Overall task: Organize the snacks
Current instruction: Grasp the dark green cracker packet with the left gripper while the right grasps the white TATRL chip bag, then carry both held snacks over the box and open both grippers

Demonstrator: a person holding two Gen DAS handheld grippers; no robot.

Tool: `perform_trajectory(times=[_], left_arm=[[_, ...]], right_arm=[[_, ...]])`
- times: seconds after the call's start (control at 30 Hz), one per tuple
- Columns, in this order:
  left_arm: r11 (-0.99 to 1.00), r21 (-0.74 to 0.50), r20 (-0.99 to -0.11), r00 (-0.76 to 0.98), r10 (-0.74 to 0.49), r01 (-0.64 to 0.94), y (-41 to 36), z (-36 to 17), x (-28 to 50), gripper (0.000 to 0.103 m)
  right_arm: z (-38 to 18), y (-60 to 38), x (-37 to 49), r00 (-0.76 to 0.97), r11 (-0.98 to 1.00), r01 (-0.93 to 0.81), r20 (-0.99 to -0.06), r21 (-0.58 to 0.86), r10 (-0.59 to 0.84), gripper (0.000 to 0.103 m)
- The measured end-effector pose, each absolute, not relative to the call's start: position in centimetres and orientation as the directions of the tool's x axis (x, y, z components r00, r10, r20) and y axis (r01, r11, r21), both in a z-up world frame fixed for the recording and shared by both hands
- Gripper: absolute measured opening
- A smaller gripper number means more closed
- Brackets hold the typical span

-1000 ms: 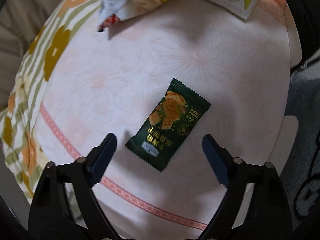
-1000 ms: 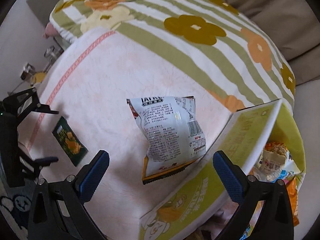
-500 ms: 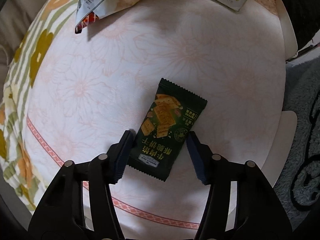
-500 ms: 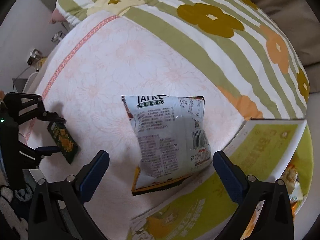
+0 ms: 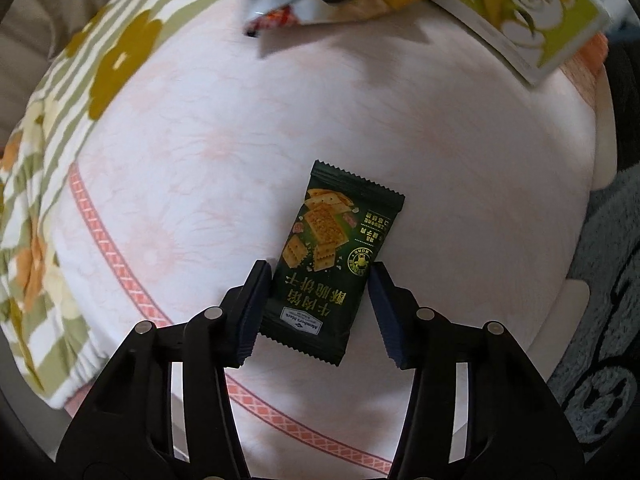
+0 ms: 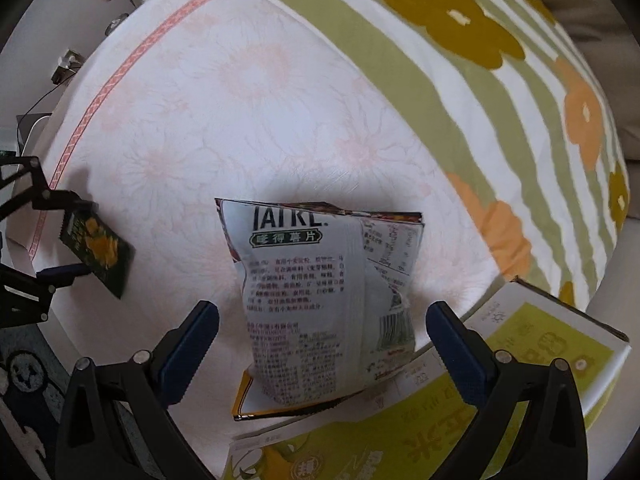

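Observation:
A dark green cracker packet (image 5: 332, 240) lies on the pale pink flowered cloth (image 5: 440, 152). My left gripper (image 5: 319, 270) points down over the packet's lower half. Its jaws are closing, and both pads press the packet's long edges. The right wrist view shows the same packet (image 6: 100, 248) tilted between the left gripper's fingers (image 6: 74, 270). A white crisp bag (image 6: 320, 280) lies back-side up, its lower end on a yellow-green carton (image 6: 500, 400). My right gripper (image 6: 322, 312) stands open astride this bag, pads clear of it.
The pink cloth lies over a green-striped cover with orange and mustard flowers (image 6: 460, 92). The carton's flap (image 5: 540, 16) and the crisp bag (image 5: 296, 4) sit at the top of the left wrist view. A grey rug (image 5: 600, 360) lies beyond the cloth's edge.
The left jaws went from wide open to pressing on the green packet, which now travels with them across the cloth. The right gripper sank toward the crisp bag, still open.

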State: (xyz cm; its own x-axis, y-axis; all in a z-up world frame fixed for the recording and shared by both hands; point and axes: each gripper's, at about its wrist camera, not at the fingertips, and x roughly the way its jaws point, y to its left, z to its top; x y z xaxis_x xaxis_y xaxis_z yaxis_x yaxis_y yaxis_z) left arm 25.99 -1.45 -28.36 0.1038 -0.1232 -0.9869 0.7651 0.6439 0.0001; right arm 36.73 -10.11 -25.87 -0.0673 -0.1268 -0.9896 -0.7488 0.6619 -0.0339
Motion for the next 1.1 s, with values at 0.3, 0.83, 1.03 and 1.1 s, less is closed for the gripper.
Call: perform_trajectory(times=[0.3, 0.83, 1.03, 1.1], left_arm=[[0.732, 0.004, -0.981, 0.145, -0.129, 0.681, 0.5, -27.7, 27.8, 0.045], [0.836, -0.028, -0.977, 0.163, -0.139, 0.547, 3.9, -26.9, 27.8, 0.045], [0.862, -0.036, -0.965, 0.206, -0.161, 0.505, 4.9, -24.3, 28.2, 0.045], [0.869, -0.039, -0.959, 0.227, -0.172, 0.493, 4.9, -23.0, 28.2, 0.044]], right_arm=[[-28.8, -9.6, 37.2, -0.150, 0.651, -0.759, -0.963, -0.032, -0.222, 0.103], [-28.0, -9.9, 37.2, -0.165, 0.744, -0.668, -0.981, 0.036, -0.101, 0.071], [-22.6, -9.5, 35.5, -0.066, 0.770, -0.634, -0.997, 0.075, 0.042, 0.071], [-20.6, -9.5, 34.8, -0.029, 0.779, -0.622, -0.997, 0.077, 0.076, 0.071]])
